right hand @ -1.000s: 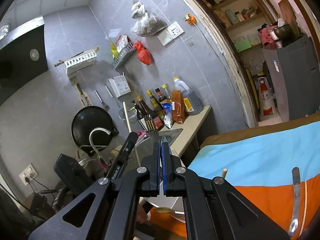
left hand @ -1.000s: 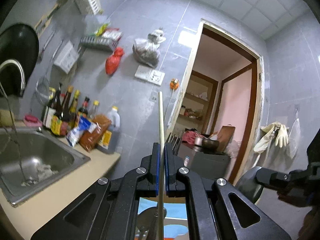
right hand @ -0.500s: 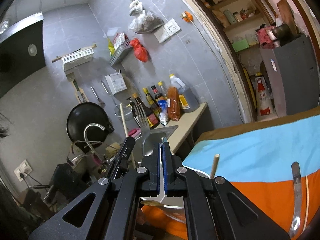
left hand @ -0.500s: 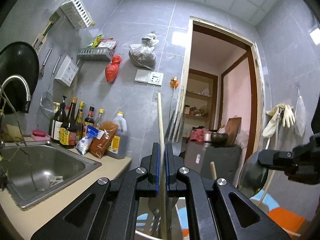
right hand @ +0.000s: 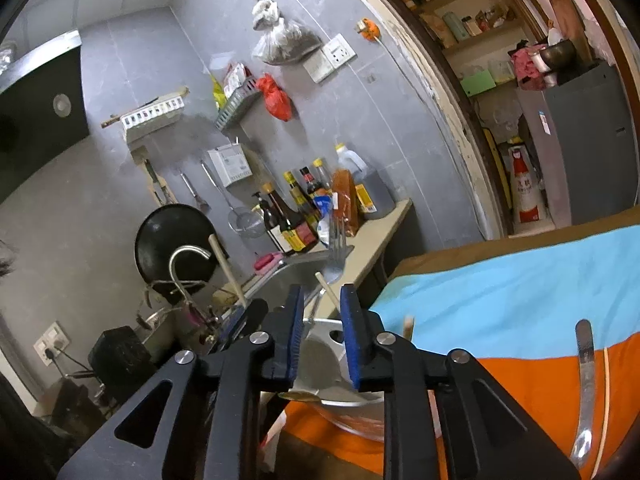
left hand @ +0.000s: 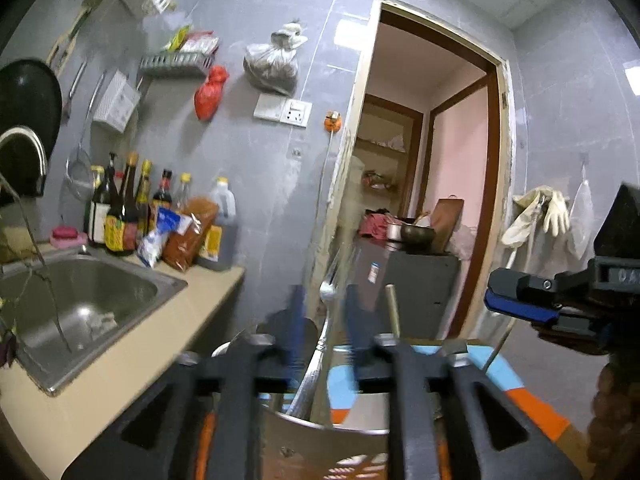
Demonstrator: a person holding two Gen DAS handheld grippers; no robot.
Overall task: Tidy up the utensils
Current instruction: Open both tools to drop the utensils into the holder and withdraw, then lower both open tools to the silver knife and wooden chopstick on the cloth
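A steel utensil holder (left hand: 320,444) stands just below my left gripper (left hand: 322,320), which is open, blurred and empty. A fork (left hand: 320,344) and a wooden chopstick (left hand: 393,310) stand in the holder. My right gripper (right hand: 322,326) is open and empty above the same holder (right hand: 320,360). The fork (right hand: 338,240) and chopsticks (right hand: 226,268) rise from it. A metal spoon (right hand: 583,384) lies on the blue and orange cloth (right hand: 520,304) to the right. The right gripper also shows in the left wrist view (left hand: 520,300).
A steel sink (left hand: 72,300) and beige counter (left hand: 132,360) lie at left, with several sauce bottles (left hand: 132,208) against the grey wall. A doorway (left hand: 432,184) opens ahead, with a grey cabinet (left hand: 404,280) inside. A black pan (right hand: 176,240) hangs by the tap.
Both grippers have opened. The left let go of the chopstick and the right let go of the fork; both utensils now stand in the holder.
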